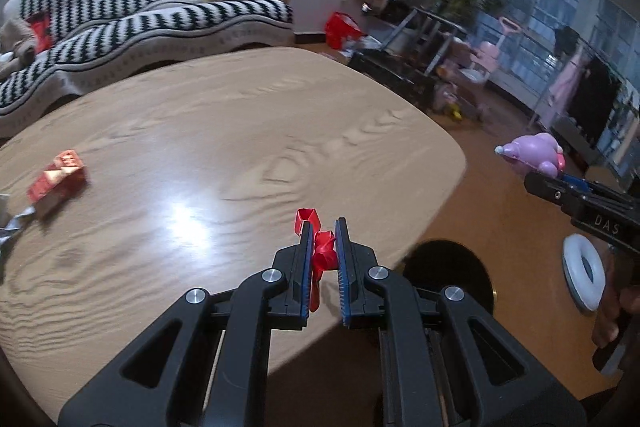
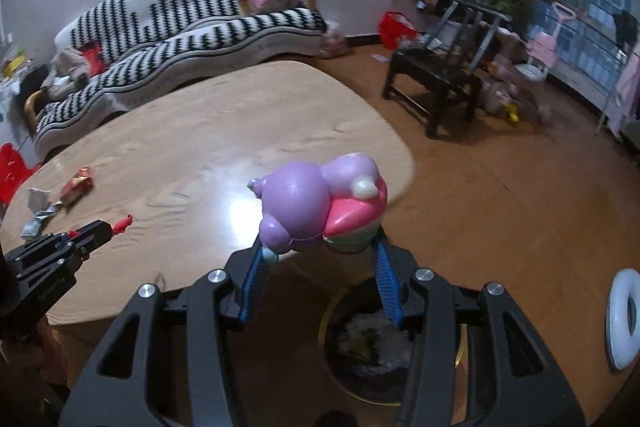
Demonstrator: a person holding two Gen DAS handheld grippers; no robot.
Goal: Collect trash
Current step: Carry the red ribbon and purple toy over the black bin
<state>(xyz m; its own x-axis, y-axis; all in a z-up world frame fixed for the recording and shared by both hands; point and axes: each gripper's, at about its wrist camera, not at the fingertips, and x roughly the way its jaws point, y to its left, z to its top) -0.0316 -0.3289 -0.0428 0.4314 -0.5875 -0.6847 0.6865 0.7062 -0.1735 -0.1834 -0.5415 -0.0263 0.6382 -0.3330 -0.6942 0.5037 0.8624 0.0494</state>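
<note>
The left claw (image 1: 323, 227) is clenching a red wrapper (image 1: 322, 247) above the bench (image 1: 200, 131) edge. The right claw (image 2: 320, 247) is gripping a purple toy (image 2: 316, 203) over the bin (image 2: 372, 347).

We look forward from both wrists over the table (image 1: 240, 131) (image 2: 224, 131) toward the sofa (image 1: 132, 11) (image 2: 180, 11); each view catches the other gripper.

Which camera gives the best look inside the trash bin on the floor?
The right wrist view: it looks down into the trash bin, showing pale crumpled rubbish inside, below the purple toy in the right gripper. The left wrist view shows only its dark rim behind the left gripper.
</note>
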